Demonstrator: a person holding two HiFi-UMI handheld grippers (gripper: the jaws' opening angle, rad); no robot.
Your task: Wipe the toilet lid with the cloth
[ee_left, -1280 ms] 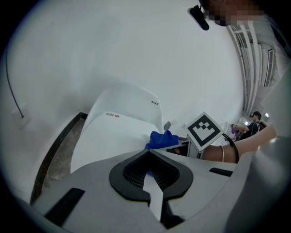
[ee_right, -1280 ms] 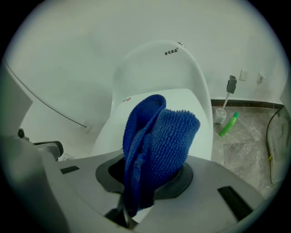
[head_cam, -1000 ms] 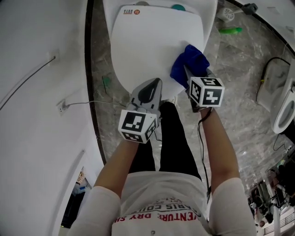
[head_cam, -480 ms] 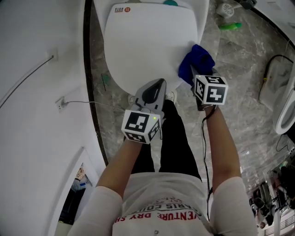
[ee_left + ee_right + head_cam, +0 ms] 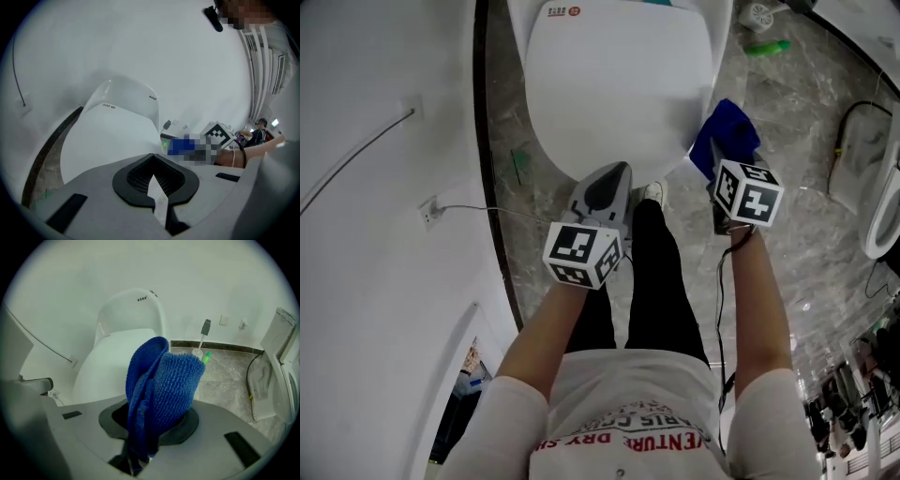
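Observation:
The white toilet lid [image 5: 619,84] lies closed at the top of the head view, and it also fills the left of both gripper views [image 5: 108,140] [image 5: 112,357]. My right gripper [image 5: 724,161] is shut on a bunched blue cloth [image 5: 727,139], which it holds just off the lid's right edge, over the marble floor. The cloth [image 5: 159,394] stands up between the jaws of the right gripper [image 5: 143,437]. My left gripper [image 5: 622,173] hovers at the lid's front edge. Seen close in its own view, the left gripper [image 5: 152,180] is shut with nothing in it.
A green-handled brush [image 5: 767,47] lies on the floor right of the tank. A second white fixture [image 5: 881,211] and a black cable [image 5: 842,141] are at the far right. A white wall with a thin cable [image 5: 356,169] runs along the left. The person's legs [image 5: 652,281] stand before the bowl.
My right gripper has carried the cloth rightward, off the lid's right edge to beside the toilet. The left gripper has stayed near the lid's front edge.

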